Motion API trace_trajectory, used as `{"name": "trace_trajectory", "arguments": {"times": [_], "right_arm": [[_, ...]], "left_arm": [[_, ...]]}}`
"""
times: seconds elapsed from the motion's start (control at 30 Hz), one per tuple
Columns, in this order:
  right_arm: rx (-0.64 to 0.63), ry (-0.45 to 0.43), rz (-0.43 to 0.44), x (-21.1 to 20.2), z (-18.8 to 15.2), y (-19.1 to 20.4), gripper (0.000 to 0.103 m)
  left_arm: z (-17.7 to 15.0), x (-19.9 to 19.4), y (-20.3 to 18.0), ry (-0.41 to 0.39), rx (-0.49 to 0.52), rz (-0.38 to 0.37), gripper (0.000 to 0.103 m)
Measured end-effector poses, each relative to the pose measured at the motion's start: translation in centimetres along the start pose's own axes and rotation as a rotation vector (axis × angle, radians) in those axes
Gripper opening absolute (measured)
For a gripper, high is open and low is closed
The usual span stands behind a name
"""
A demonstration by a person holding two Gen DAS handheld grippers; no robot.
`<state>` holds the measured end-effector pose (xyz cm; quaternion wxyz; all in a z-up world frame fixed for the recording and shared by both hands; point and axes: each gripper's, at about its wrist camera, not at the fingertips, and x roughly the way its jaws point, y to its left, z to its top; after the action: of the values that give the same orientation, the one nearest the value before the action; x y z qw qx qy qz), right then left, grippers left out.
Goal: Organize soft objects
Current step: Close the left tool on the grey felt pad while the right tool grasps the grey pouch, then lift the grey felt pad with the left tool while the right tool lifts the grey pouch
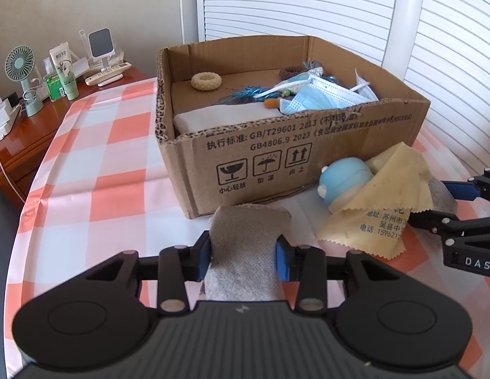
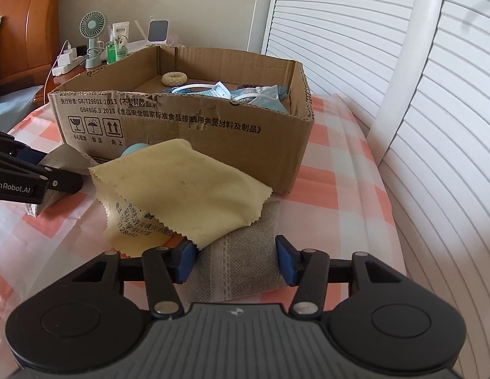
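While two grey pouches, one per gripper, lie lengthwise toward the cardboard box, left gripper pinches one pouch; right gripper brackets the other pouch, grip unclear.

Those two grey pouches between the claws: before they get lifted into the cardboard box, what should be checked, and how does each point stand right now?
1. Left gripper has its grey pouch between its pads: ok, though whether it is pinched firmly, cannot tell.
2. Right gripper straddles the second grey pouch: ok, but a gap shows at one pad, so grip not ok yet.
3. Yellow cloth clear of that pouch: not ok, it drapes over its far corner.
4. Blue toy out of the way: cannot tell, it lies partly under the cloth.
5. Cardboard box open on top with room: ok, bare floor shows near the ring.
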<state>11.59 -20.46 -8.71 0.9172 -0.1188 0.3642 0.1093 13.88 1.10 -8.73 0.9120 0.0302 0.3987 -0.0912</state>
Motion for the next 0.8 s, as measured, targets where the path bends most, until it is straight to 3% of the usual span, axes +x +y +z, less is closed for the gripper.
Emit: {"name": "trace_trajectory", "arguments": {"times": [0.33,0.63,0.8], "right_arm": [[0.011,0.022,-0.028,-1.2,-0.3,0.0,0.045],[0.009,0.037,-0.016,-1.6,-1.0,-0.2,0.049],[0.012,0.033,-0.024,-2.3,-0.7,-0.1,0.037]], "left_arm": [[0.0,-0.5,0.1,0.001,0.008,-0.015,0.034],[-0.4,-1.3,0.2,0.001,0.01,-0.037,0.034],[-0.3,-2.4,0.0,-0.006,0.044,-0.054,0.034]]}}
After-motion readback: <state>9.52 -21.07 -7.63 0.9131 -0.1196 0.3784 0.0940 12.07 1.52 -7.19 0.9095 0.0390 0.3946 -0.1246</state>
